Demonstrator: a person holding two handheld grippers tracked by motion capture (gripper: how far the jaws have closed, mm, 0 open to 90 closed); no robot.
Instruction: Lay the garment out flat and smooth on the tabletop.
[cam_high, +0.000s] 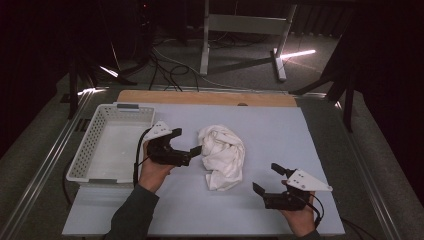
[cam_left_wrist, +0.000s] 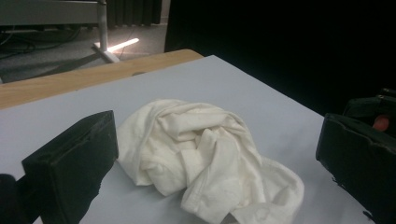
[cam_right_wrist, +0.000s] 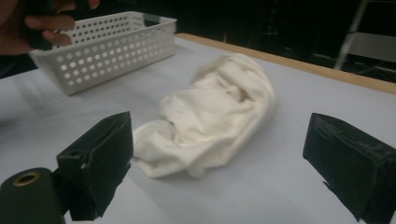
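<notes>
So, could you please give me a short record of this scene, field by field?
cloth: white cloth, crumpled in a heap on the mat
basket: white basket, left of the cloth, nothing visible in it
left gripper: left gripper, open, beside the cloth's left edge
right gripper: right gripper, open, right of the cloth and clear of it

The room is dim, its edges falling to black. Light from above falls evenly on the pale counter (cam_high: 280, 135), the brightest area in the high view. A white cloth (cam_high: 223, 156) casts a soft shadow at its near edge. Two thin streaks of glare lie on the floor (cam_high: 240, 55) behind. The high view is soft and slightly grainy. In both gripper views the black fingers (cam_left_wrist: 74, 163) close to the lens are blurred, while the cloth's folds are sharper. The basket (cam_right_wrist: 105, 46) looks mildly soft.
</notes>
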